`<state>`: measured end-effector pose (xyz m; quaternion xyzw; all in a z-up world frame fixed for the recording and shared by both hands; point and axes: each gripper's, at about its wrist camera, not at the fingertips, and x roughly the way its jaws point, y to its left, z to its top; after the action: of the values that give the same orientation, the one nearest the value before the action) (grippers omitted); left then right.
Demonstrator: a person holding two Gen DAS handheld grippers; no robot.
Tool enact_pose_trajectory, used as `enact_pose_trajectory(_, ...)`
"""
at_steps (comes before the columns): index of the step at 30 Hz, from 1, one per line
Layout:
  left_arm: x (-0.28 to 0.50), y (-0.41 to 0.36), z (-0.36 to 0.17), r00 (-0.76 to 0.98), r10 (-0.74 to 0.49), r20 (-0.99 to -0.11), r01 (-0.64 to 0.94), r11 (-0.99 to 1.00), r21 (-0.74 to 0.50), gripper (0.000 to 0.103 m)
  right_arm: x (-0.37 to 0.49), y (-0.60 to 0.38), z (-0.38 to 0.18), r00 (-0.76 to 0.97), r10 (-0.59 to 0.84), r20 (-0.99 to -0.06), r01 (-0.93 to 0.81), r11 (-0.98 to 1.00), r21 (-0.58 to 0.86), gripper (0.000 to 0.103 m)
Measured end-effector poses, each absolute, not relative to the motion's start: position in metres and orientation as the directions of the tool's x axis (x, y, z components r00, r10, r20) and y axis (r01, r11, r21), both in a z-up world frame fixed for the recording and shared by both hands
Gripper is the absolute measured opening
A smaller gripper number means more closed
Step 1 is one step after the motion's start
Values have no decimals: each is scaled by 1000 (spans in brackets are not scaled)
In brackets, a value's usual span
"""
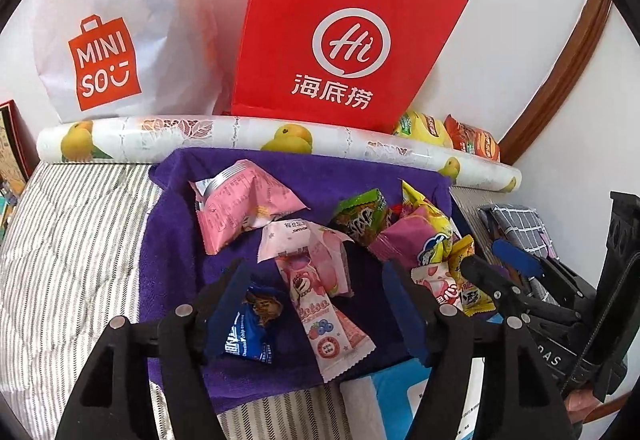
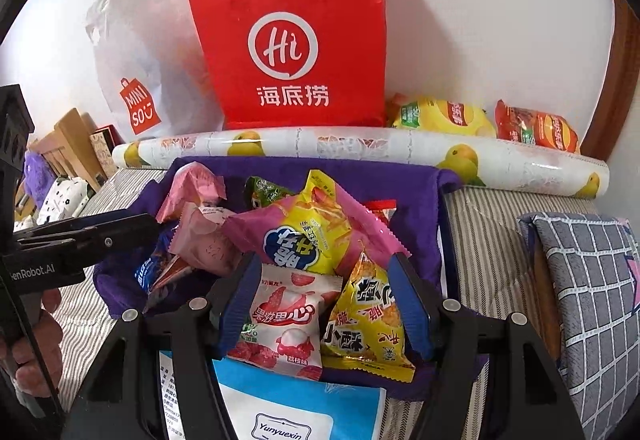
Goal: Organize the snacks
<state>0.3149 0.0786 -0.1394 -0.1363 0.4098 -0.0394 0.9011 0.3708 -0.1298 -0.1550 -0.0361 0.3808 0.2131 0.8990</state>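
Purple towel is lying on a striped bed, heaped with snack packets. Left tongs are gaping over a pink packet, apparently just released. Right tongs are straddling, perhaps pinching, a lychee packet and yellow packet at the towel's near edge; sorting needs a firm single grasp next.

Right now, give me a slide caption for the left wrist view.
Open left gripper above pink and blue snack packets on a purple towel, red paper bag behind.

Snack packets heaped on a purple towel

The right gripper stands parted over two packets — a pink lychee gummy pack and a yellow crisp pack — pads not pressing either; red paper bag behind.
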Motion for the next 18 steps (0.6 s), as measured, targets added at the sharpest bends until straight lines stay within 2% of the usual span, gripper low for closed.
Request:
enact_pose_trajectory(10,306,81,-131,663,-177,-728,-30,965,-262,76,361,-126,-148,610,321,-725,-370,924,97,65)
enact_pose_trajectory(14,296,69,-118,688,-136,-713,-16,979,-202,80,339,-128,-137,598,314,-737,-347,931,115,66)
enact_pose_trajectory(18,270,62,-102,702,-151,-696,9,979,-203,82,311,-130,-121,611,262,-747,-328,943,61,66)
